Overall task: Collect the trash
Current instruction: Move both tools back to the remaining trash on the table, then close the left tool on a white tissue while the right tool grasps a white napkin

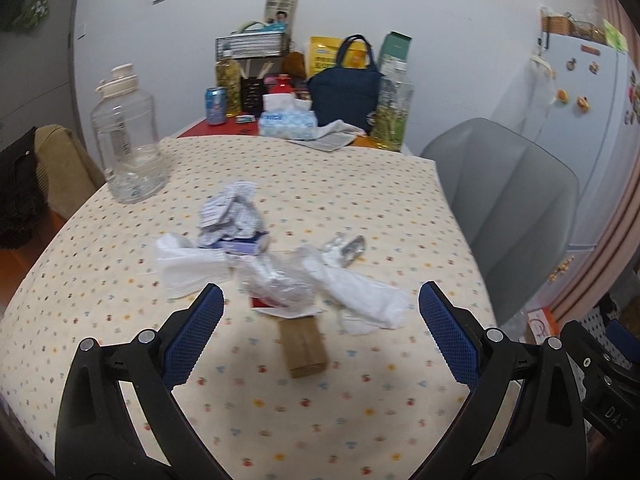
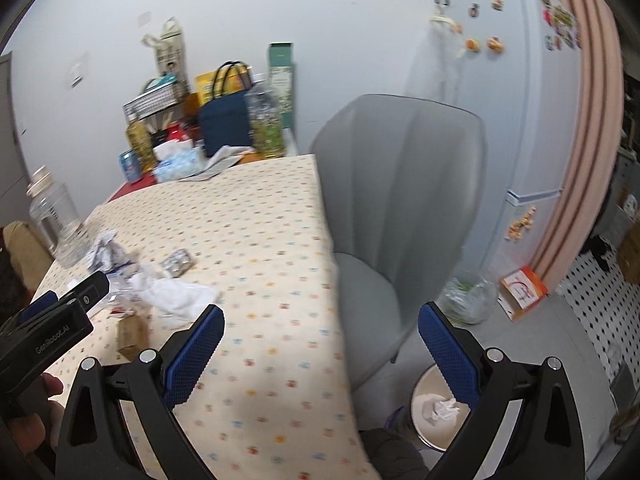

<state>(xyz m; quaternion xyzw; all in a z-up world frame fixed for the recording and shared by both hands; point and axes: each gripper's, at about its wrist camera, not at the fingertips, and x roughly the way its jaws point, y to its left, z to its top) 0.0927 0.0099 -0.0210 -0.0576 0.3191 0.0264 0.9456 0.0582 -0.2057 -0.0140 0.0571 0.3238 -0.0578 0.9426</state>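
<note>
Both my claws are spread wide with nothing between the pads. My left gripper hangs over the near edge of the trash pile, pointed straight at it; my right gripper sits further right, straddling the table edge, so half its view is floor.

Trash is bunched mid-table on the cream dotted tablecloth:
- crumpled printed paper wad at the far left of the pile, resting on a flat purple-and-white packet
- white tissue sheets spread on the left side
- crinkled clear plastic wrap in the centre, directly ahead of the left claw
- rumpled white tissue trailing to the right
- shiny foil blister pack just beyond it
- small brown cardboard box nearest me, partly under the plastic

Clear plastic water jug stands far left, apart from the pile — probably not trash.

Round white waste bin is on the floor right of the table, below the grey shell chair, already holding crumpled paper. That likely explains the split: left claw works the pile, right stays on the bin side for drop-off.

Next, by my read: close left on the plastic wrap or the box — both are within the jaw span.
</note>
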